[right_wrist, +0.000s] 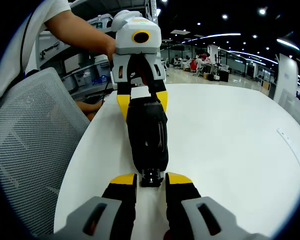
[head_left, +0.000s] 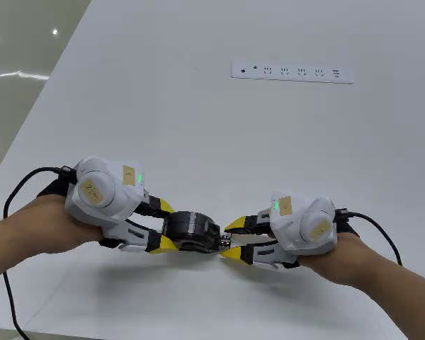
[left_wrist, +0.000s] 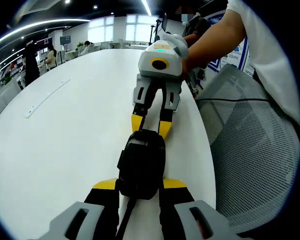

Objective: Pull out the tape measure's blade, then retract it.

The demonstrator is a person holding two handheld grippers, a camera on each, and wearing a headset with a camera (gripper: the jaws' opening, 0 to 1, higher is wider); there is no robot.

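- left tool clenched on the tape measure; the black case sits between its yellow-tipped jaws, low over the counter near its front edge
- left gripper view: the case fills the gap between both jaw tips, jaws pressed on its two sides
- right tool faces the left tool head-on from the other side of the case, the two in one line
- right gripper view: blade tip sits between that tool's yellow jaw tips, jaws set close on either side; can't tell whether they pinch it or just flank it
- blade looks in, only the tip piece shows at the case mouth
- a hand behind each tool, cables trailing off the back
- grey mesh chair just beside the counter edge
- white power strip flat on the counter, well apart, far side
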